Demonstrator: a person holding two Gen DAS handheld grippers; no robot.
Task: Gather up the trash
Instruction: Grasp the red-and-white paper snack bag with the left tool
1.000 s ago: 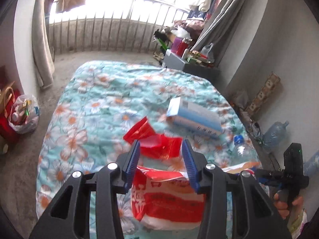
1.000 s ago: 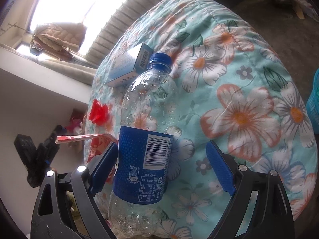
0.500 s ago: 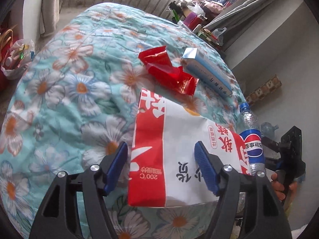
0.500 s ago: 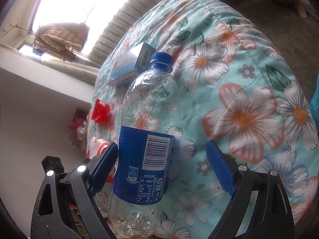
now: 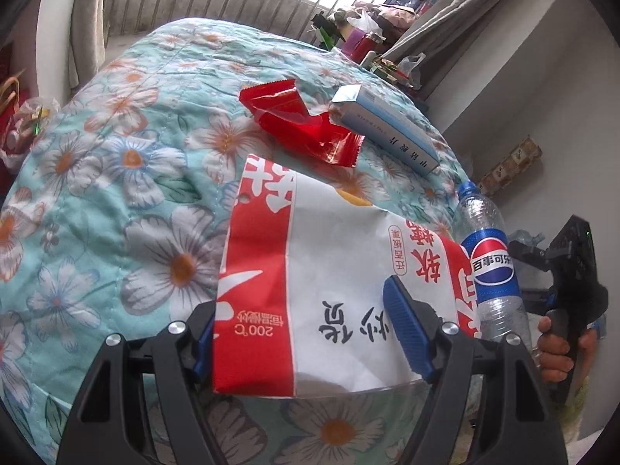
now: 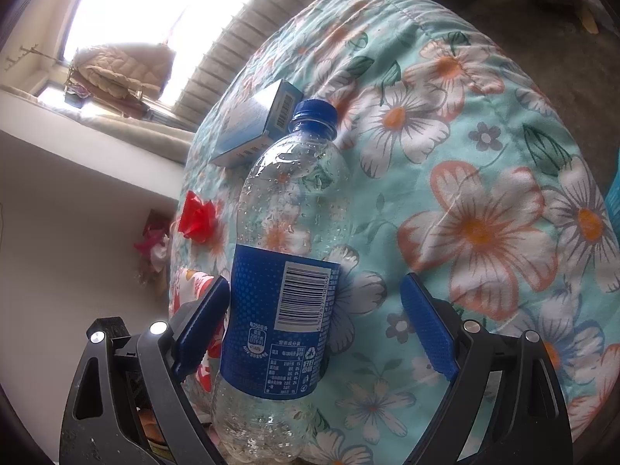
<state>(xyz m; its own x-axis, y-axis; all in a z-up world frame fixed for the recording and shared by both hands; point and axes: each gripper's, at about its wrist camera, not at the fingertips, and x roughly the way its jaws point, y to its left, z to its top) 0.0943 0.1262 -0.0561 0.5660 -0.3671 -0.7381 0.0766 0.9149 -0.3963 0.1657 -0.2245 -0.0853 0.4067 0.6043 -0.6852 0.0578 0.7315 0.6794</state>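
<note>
- The left gripper (image 5: pixel 306 333) hangs over the near end of a red-and-white snack bag (image 5: pixel 310 290) lying flat on the floral bedspread (image 5: pixel 116 193). Its fingers have just been opening, and they now stand wide on either side of the bag's near end, with no squeeze visible.
- That bag looks light, thin and crinkly. It should buckle under the fingers, so the flat near edge seems the best bite.
- Beyond it lies a crumpled red wrapper (image 5: pixel 302 124), with a blue-and-white carton (image 5: pixel 383 128) just to its right.
- The right gripper (image 6: pixel 314 325) has its fingers spread around a clear Pepsi bottle (image 6: pixel 286 271) with a blue cap, lying at the bed's right edge. The left finger looks to be against the label; the right one stands well apart.
- The bottle appears empty, apart from droplets inside, so it's light, smooth and apt to roll or squirt out of a pinch. The labelled waist is probably the surest hold.
- A hand (image 5: pixel 558 345) grips that right tool's handle.
</note>
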